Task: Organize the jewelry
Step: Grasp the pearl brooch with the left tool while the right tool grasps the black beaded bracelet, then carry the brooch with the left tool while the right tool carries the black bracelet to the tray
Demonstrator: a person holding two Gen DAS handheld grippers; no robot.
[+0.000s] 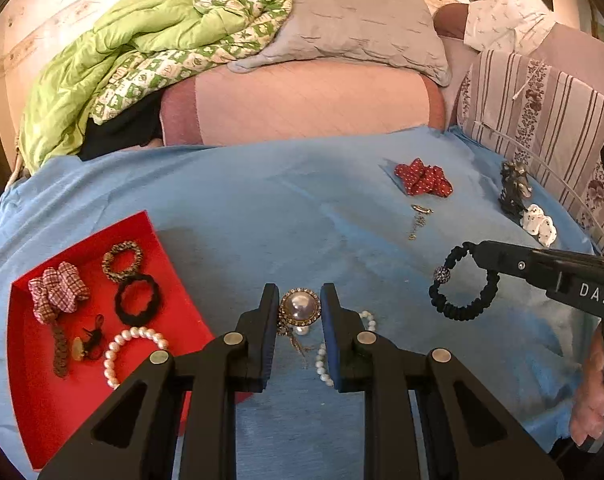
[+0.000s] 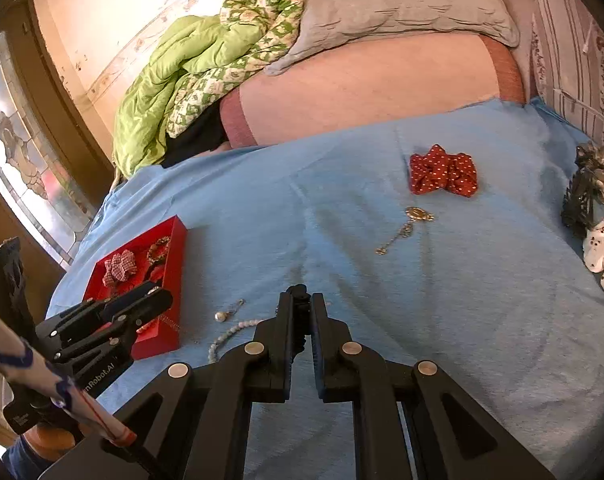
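Left wrist: left gripper point(image 1: 297, 308) jaws clamp pearl brooch point(image 1: 299, 307), right gripper point(image 1: 476, 254), lettered "DAS", seemingly pinches black bracelet point(image 1: 464, 288).

Sunlit bed point(image 1: 310, 104) with grey pillow point(image 1: 354, 24), beside stained-glass window point(image 2: 17, 152).

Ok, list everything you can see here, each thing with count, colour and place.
tray: one, red, left on blue sheet
plaid bow, patterned scrunchie, black scrunchie, pearl bracelet: one each, in tray
pearl brooch: one, gold-rimmed, in left gripper
pearl strand: one, white, under left gripper
black braided bracelet: one, in right gripper
polka-dot bow: one, red, far right
gold pendant chain: one, below it
dark hair claw, white bow: one each, right edge
person's hand: lower right
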